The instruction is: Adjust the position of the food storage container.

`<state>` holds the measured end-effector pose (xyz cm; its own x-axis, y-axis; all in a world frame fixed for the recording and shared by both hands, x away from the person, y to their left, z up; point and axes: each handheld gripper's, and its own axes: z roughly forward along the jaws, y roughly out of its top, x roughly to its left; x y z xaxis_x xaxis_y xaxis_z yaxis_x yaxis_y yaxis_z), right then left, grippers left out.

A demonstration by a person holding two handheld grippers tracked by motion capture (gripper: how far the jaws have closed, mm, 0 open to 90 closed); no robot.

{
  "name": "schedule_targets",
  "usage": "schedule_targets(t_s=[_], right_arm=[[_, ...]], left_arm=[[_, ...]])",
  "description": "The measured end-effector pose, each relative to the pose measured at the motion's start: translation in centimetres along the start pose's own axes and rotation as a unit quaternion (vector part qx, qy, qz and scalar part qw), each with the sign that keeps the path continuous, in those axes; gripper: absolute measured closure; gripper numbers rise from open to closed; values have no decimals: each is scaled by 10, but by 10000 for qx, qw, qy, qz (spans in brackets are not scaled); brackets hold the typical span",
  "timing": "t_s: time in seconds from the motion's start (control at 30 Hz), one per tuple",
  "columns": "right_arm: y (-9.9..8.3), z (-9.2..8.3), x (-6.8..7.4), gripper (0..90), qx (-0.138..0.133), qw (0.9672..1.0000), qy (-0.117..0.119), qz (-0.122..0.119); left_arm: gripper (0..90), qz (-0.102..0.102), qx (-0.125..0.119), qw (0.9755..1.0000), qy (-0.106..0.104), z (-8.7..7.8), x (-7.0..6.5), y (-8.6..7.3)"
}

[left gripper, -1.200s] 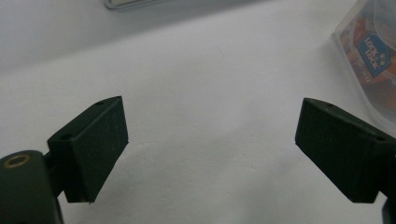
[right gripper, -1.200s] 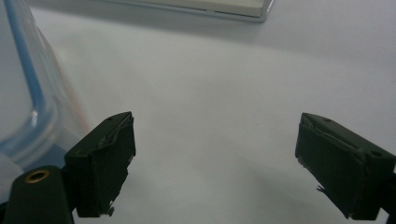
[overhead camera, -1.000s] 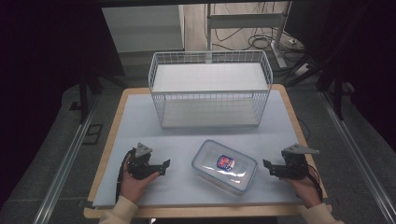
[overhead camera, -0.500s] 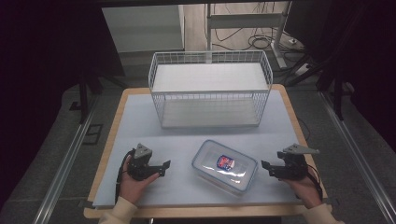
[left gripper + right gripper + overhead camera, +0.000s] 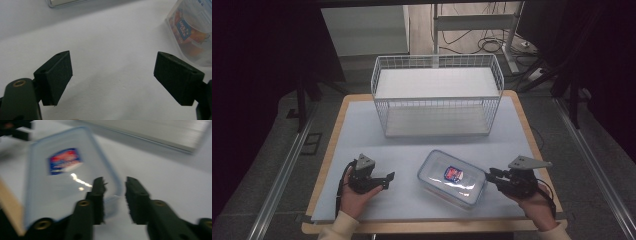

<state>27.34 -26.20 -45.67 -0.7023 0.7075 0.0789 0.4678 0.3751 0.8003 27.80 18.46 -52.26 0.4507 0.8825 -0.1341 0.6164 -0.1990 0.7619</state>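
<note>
Pale blue mat over a wooden table (image 5: 517, 107), dark floor and cables beyond; white wire basket (image 5: 437, 95) sits at the far side, nothing in it that I can see. Clear plastic container (image 5: 452, 178) w/ a red-blue label lies near the front edge, between my two hands, lid on.

Step in hand, as I read it: the reach, right side going first. My right gripper (image 5: 493, 176) is at the container's right end; in the right gripper view (blurry) its jaws stand a little apart, straddling the rim corner (image 5: 113, 192), not clamped yet afaict. My left gripper (image 5: 387, 180) rests on the mat left of the container, well apart from it, jaws wide, nothing between them; the box shows off to the right (image 5: 192, 30).

Next, prob.: close the right jaws on that rim, bring the left in to the other end, then lift level toward the basket. Rim is thin and slick, so the grip needs to be square.
</note>
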Motion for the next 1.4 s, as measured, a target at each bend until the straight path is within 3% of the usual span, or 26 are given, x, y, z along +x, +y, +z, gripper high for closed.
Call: schedule_targets(t_s=[0.03, 0.07, 0.1, 0.13, 0.17, 0.27, 0.3, 0.37, 0.5, 0.57, 0.8, 1.0, 1.03, 1.1, 1.4], right_arm=[[4, 0, 16, 842, -38, 9996, 154, -241], [4, 0, 16, 842, -38, 9996, 154, -241], [5, 0, 22, 855, -47, 9993, 243, -296], [7, 0, 39, 887, 5, 9978, 432, -506], [7, 0, 39, 887, 5, 9978, 432, -506], [4, 5, 58, 896, 200, 9947, 721, -699], [-1, 10, 69, 897, 387, 9924, 868, -786], [-3, 13, 73, 897, 467, 9911, 923, -833], [-12, 24, 90, 898, 852, 9846, 1112, -1042], [-18, 31, 94, 898, 1059, 9818, 1092, -1139], [-27, 38, 89, 899, 1241, 9807, 934, -1187], [-28, 39, 90, 899, 1311, 9787, 783, -1374], [-29, 38, 87, 900, 1315, 9791, 611, -1425], [-28, 36, 82, 899, 1265, 9815, 545, -1330], [-29, 35, 58, 899, 1197, 9858, 289, -1142]], left_arm=[[151, -15, 8, 10000, -5, 0, 0, 0], [151, -15, 8, 10000, -5, 0, 0, 0], [151, -12, 22, 10000, 4, 0, -1, 0], [151, -5, 20, 10000, 9, 0, -1, 0], [151, -5, 20, 10000, 9, 0, -1, 0], [151, 8, 29, 10000, 1, 0, -1, -1], [151, 1, 28, 10000, -6, 0, -1, -1], [151, -4, 24, 10000, -12, 1, -2, -1], [152, -2, 44, 10000, -11, 1, -1, -1], [152, -8, 57, 10000, -7, 1, -1, -1], [154, 14, 63, 10000, 8, 1, -1, -1], [154, 2, 84, 10000, 12, 2, -1, -2], [155, 3, 81, 10000, 14, 2, -1, -2], [162, 27, 57, 10000, 12, 1, -1, -2], [162, 18, 36, 10000, -2, 1, -3, -1]])
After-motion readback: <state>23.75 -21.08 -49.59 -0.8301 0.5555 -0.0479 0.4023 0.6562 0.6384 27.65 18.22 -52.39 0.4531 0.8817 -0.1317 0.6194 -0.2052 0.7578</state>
